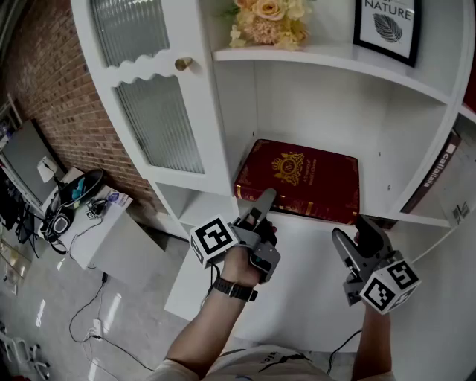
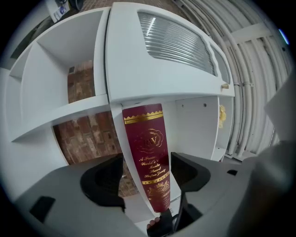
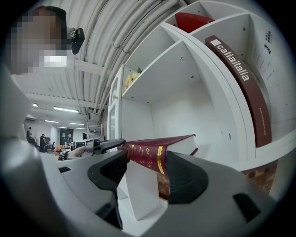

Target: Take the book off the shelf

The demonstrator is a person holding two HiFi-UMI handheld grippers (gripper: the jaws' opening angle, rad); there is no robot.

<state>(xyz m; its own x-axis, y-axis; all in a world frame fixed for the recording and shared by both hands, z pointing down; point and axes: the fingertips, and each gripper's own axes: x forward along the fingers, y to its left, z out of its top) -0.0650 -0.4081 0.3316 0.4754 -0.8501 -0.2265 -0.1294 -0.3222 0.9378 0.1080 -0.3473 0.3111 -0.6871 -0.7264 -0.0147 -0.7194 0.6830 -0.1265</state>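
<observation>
While beside the red book [image 1: 301, 178], left gripper [image 2: 147, 176] and right gripper [image 3: 148, 173] both wide open, spine between jaws, ungripped.

The book [image 1: 301, 178] at the shelf's front edge is deep red with a gold crest and gold lettering. The shelf [image 1: 320, 111] is white; the door [image 1: 160, 126] has ribbed glass and a gold knob [image 1: 183, 64]. The flowers [image 1: 269, 21] are peach and cream, the wall [image 1: 52, 82] red-brown brick. The left gripper [image 1: 260, 208] and right gripper [image 1: 355, 232] are grey, with black-and-white square markers.
</observation>
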